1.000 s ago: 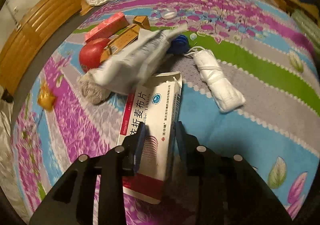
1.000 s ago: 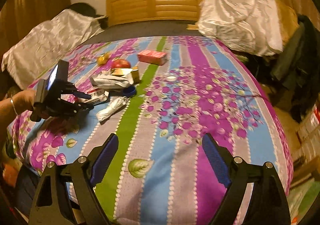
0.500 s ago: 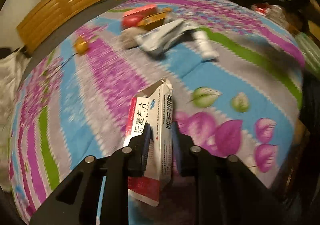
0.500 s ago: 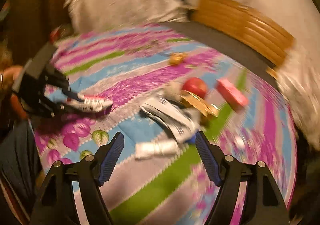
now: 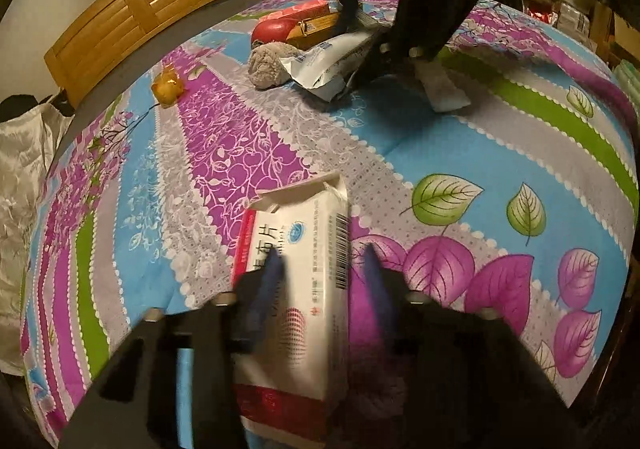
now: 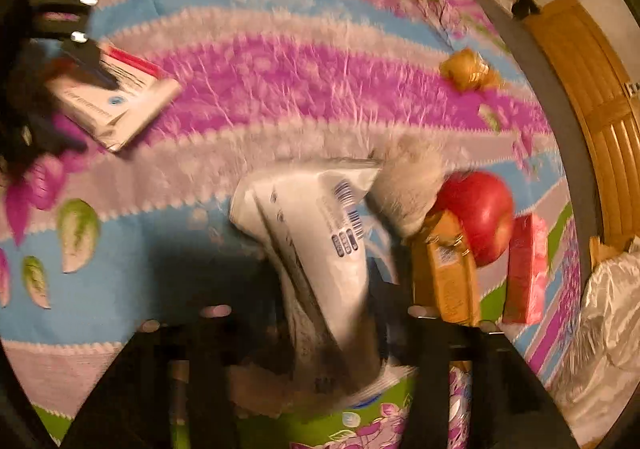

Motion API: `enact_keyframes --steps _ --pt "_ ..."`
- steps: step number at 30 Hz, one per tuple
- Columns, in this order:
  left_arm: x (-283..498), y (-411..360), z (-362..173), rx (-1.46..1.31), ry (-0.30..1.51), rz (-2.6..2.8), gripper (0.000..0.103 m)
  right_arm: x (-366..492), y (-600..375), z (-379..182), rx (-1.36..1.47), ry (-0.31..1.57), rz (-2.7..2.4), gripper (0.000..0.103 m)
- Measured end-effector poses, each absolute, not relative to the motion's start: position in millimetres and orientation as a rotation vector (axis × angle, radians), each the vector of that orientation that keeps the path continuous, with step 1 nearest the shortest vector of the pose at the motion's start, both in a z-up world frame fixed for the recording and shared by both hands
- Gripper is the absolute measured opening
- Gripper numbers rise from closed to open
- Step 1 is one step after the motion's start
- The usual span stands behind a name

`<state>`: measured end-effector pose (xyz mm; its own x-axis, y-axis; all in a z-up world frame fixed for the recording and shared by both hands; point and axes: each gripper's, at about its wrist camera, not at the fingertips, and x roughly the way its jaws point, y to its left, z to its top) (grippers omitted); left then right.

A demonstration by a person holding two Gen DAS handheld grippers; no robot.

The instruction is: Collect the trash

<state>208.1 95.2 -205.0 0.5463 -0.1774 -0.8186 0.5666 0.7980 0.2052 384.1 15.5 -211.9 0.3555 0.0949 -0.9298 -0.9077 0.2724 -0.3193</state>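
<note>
My left gripper [image 5: 320, 277] has opened around the white and red medicine box [image 5: 296, 281], which rests on the bedspread near the bed's front edge; the box also shows in the right wrist view [image 6: 116, 105]. My right gripper [image 6: 324, 313] is down over the pile, its jaws on either side of a crumpled white plastic wrapper [image 6: 316, 245]; whether they grip it is blurred. The same wrapper shows in the left wrist view [image 5: 328, 57] under the dark right gripper [image 5: 408, 9].
Next to the wrapper lie a grey sock ball [image 6: 408, 185], a red apple [image 6: 476, 213], an orange box [image 6: 448, 277] and a pink box [image 6: 524, 269]. A yellow wrapper [image 6: 468, 69] lies apart. The wooden headboard [image 5: 136, 13] is behind.
My left gripper carried the medicine box toward the bed's front edge, then its jaws spread apart. My right gripper swung down from high above the bed onto the white wrapper.
</note>
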Motion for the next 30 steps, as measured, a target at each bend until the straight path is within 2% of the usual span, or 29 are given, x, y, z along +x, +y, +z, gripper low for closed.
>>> enact_keyframes --steps 2,7,12,16,23,30 --pt "207 97 -203 0.46 0.881 -0.451 0.026 378 13 -208 -1.032 0.936 0.822 0.035" --pt "204 105 -188 0.374 0.861 -0.381 0.02 349 1 -159 -0.881 0.819 0.792 0.034" --pt "200 111 -159 0.305 0.817 -0.285 0.018 297 -27 -87 -0.646 0.683 0.716 0.034" --pt "191 105 -132 0.247 0.776 -0.206 0.018 249 -54 -53 -0.455 0.644 0.639 0.034" --pt "179 54 -107 0.237 0.748 -0.14 0.018 183 -98 -57 -0.218 0.69 0.478 0.034" --pt "161 0 -101 0.247 0.75 -0.173 0.018 136 -121 -77 -0.135 0.729 0.367 0.034"
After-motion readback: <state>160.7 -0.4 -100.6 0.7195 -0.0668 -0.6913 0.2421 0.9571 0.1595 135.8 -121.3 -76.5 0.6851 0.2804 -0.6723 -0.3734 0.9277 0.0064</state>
